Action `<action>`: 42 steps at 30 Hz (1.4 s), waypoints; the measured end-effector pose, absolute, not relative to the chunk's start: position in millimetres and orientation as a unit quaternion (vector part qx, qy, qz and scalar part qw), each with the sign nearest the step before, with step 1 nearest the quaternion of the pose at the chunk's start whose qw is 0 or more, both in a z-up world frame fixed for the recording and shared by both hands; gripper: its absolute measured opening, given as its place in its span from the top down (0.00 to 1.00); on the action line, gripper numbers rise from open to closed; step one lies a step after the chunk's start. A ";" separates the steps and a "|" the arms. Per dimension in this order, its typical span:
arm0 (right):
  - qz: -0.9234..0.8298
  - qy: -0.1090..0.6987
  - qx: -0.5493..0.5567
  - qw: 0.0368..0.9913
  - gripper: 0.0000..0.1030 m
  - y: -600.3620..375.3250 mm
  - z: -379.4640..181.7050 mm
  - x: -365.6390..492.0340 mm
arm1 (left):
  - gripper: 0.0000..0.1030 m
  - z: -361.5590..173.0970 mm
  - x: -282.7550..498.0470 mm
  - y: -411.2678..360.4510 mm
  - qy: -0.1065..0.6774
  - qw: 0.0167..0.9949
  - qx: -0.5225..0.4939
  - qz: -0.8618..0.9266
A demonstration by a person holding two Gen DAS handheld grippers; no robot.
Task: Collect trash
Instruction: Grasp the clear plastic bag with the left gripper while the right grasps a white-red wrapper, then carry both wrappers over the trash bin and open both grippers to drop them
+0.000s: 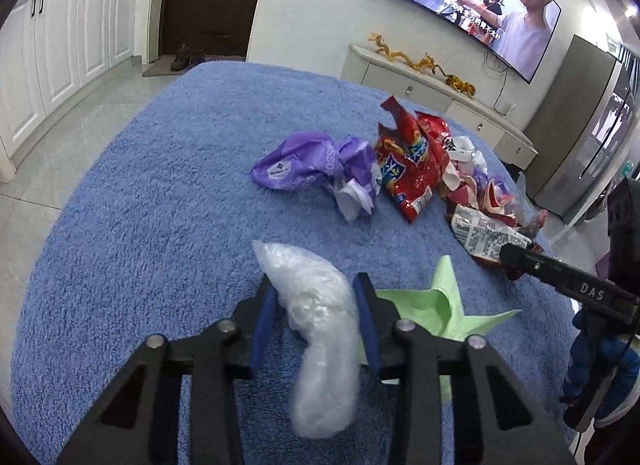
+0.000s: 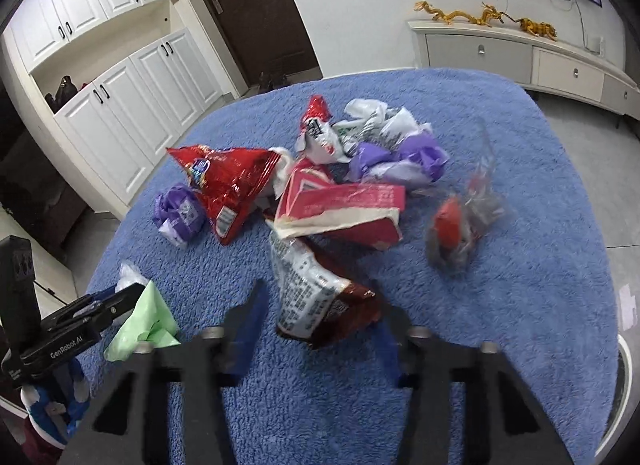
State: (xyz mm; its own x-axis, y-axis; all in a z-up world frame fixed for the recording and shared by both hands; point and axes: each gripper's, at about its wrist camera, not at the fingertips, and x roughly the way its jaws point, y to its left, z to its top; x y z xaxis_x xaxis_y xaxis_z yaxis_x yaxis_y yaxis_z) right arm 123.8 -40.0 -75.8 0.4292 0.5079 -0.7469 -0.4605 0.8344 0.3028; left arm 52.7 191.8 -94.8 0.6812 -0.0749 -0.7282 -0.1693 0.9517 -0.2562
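In the left wrist view my left gripper (image 1: 316, 297) is shut on a crumpled clear plastic wad (image 1: 320, 329), held just above the blue fleece cover (image 1: 160, 225). A green paper scrap (image 1: 440, 305) lies just right of it. In the right wrist view my right gripper (image 2: 320, 313) is open, its blue pads on either side of a brown and white snack wrapper (image 2: 316, 293). Ahead lie a torn red and white carton (image 2: 340, 205), a red chip bag (image 2: 228, 181), purple wrappers (image 2: 180, 213) and a clear bag with a red piece (image 2: 460, 225), which looks blurred.
The trash pile sits on a round table under the blue cover (image 2: 520, 305). Behind it are a white TV cabinet (image 2: 520, 53) with gold dragon figures, white cupboards (image 2: 140, 113) and a dark door (image 2: 248, 5). The left gripper's body (image 2: 72, 329) shows at the right wrist view's left edge.
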 end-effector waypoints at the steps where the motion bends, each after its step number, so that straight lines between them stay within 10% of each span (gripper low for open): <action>1: 0.290 0.448 0.026 0.845 0.70 -41.3 -75.1 119.7 | 0.67 -91.9 48.9 192.1 0.394 0.906 -0.153 0.026; 26: 0.169 0.331 0.092 0.924 0.75 -205.8 1.6 -1.5 | 0.68 10.3 35.3 29.1 0.303 0.942 -0.055 -0.130; 42: -0.037 0.395 0.181 0.900 0.75 -388.2 -86.1 8.4 | 0.67 -21.4 128.5 -216.9 0.392 0.871 0.036 -0.293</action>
State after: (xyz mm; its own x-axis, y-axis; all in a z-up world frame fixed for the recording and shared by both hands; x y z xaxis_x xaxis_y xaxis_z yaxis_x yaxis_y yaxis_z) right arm 8.4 -388.2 -86.1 0.6856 0.0771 -0.7239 0.2086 0.9318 0.2969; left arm 128.5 -216.9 -21.4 0.5200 -0.4833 -0.7042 0.5391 0.8253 -0.1683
